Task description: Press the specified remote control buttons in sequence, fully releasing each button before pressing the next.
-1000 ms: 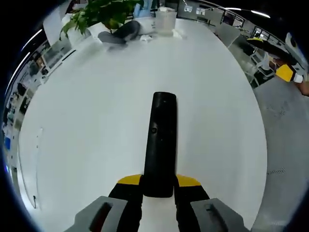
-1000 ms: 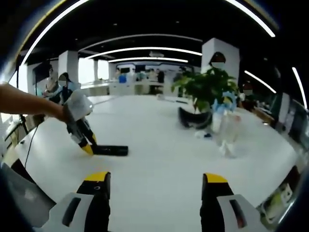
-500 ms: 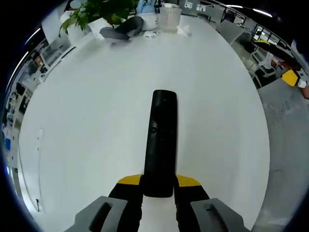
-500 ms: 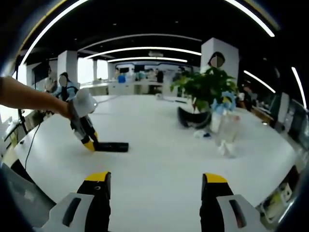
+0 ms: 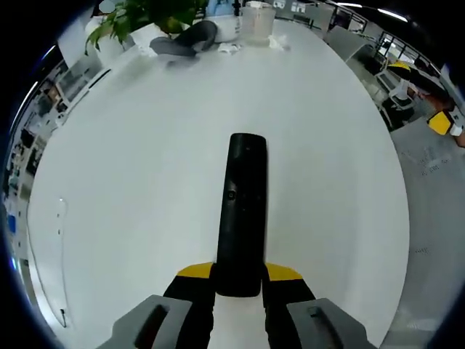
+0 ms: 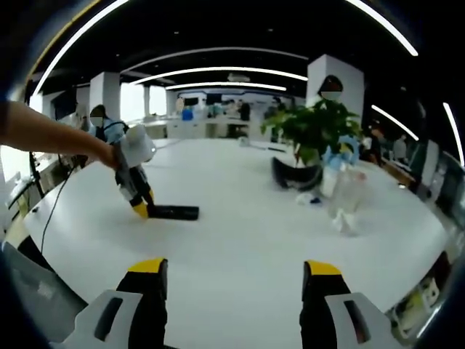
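White and wide, the table (image 5: 131, 182) takes up most of what I see, with a big office room and long ceiling lights behind it. At the far end of the table I see a green plant (image 6: 314, 131) and, beside it, a dark curved thing (image 6: 294, 174) and a clear cup (image 5: 256, 16); I cannot tell what the dark thing is. My left gripper (image 5: 238, 280) is clamped on the near end of the black remote (image 5: 240, 211), one yellow-tipped jaw on each side, and the remote points straight away from me over the table. From my right gripper view I see that left gripper (image 6: 138, 200) off to the left, held by a hand, with the remote (image 6: 173, 212) lying flat on the table. My right gripper (image 6: 232, 280) has its jaws spread wide apart, with nothing between them, above the near part of the table.
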The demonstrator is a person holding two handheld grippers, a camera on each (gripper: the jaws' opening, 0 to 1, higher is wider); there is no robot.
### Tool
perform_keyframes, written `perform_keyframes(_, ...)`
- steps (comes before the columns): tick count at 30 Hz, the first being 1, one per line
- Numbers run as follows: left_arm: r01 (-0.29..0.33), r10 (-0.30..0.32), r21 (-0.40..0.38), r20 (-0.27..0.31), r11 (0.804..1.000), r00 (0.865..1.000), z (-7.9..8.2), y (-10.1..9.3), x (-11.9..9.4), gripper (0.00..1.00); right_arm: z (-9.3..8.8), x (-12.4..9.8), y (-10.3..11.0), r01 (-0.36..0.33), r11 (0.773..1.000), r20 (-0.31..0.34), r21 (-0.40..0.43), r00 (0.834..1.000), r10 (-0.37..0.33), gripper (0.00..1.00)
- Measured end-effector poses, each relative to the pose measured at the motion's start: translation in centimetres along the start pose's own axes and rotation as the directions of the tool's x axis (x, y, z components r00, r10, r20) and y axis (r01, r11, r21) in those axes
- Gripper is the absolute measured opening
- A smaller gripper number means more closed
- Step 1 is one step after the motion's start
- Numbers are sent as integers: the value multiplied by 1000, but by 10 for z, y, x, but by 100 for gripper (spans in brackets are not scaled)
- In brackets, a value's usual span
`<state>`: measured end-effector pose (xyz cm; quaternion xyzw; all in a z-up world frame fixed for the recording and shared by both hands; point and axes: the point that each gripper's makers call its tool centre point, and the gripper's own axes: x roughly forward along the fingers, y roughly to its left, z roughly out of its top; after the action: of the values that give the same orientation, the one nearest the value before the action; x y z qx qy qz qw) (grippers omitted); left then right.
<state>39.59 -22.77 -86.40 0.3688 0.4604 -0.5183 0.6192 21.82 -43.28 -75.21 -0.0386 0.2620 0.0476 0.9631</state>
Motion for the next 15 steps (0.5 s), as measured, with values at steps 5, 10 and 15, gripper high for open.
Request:
perform_keyframes(5, 6, -6, 10, -6, 1000, 1000, 1, 7, 0, 24, -1, 0, 0, 2, 1000, -4, 0, 1000, -2, 73)
perform_keyframes(10, 10, -10, 18, -13, 1000, 1000, 2, 15, 2, 24, -2, 1, 0, 0, 1000, -13, -3, 1000, 0, 72)
perform_keyframes(15, 14, -13, 34, -30, 999, 999, 2, 18, 2, 24, -3, 2, -1, 4, 1000, -17, -1, 1000, -4, 72)
